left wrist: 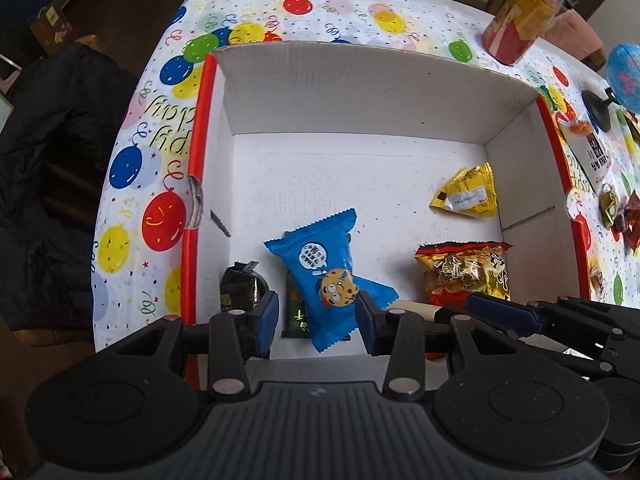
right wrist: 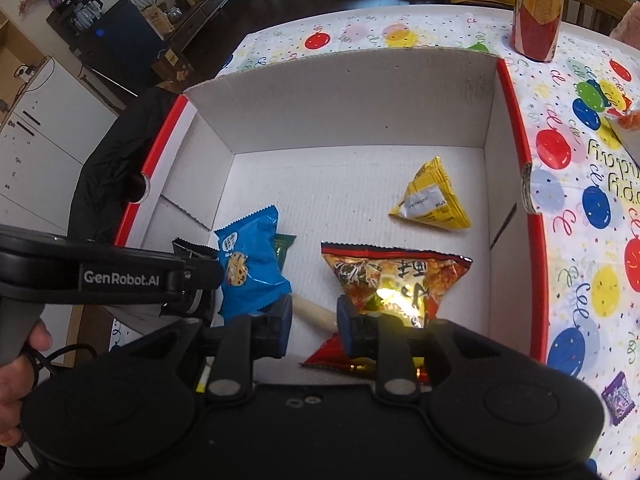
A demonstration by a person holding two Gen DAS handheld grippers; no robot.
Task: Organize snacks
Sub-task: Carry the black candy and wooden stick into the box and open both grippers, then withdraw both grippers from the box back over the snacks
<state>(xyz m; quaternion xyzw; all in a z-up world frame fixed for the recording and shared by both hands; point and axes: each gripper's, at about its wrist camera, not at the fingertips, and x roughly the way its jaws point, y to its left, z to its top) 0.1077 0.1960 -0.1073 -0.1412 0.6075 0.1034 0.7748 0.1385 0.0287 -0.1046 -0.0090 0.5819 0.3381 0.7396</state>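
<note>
A white cardboard box with red rims [left wrist: 208, 92] [right wrist: 516, 120] sits on the balloon tablecloth. Inside lie a blue cookie packet [left wrist: 324, 272] [right wrist: 250, 264], a green packet [left wrist: 296, 312] under it, a black packet [left wrist: 240, 290], a gold-red snack bag [left wrist: 466, 272] [right wrist: 396, 280] and a yellow triangular packet [left wrist: 466, 194] [right wrist: 434, 200]. My left gripper [left wrist: 318, 318] is open above the blue packet, which lies loose between the fingers. My right gripper [right wrist: 314, 326] is open and empty over the box floor, beside the gold-red bag.
A tall orange-red snack canister [left wrist: 520, 12] [right wrist: 538, 12] stands behind the box. Loose snacks [left wrist: 620, 208], a white packet [left wrist: 590, 148] and a blue globe [left wrist: 624, 76] lie right of the box. A purple packet [right wrist: 618, 398] lies on the cloth. A dark chair [left wrist: 52, 140] stands left.
</note>
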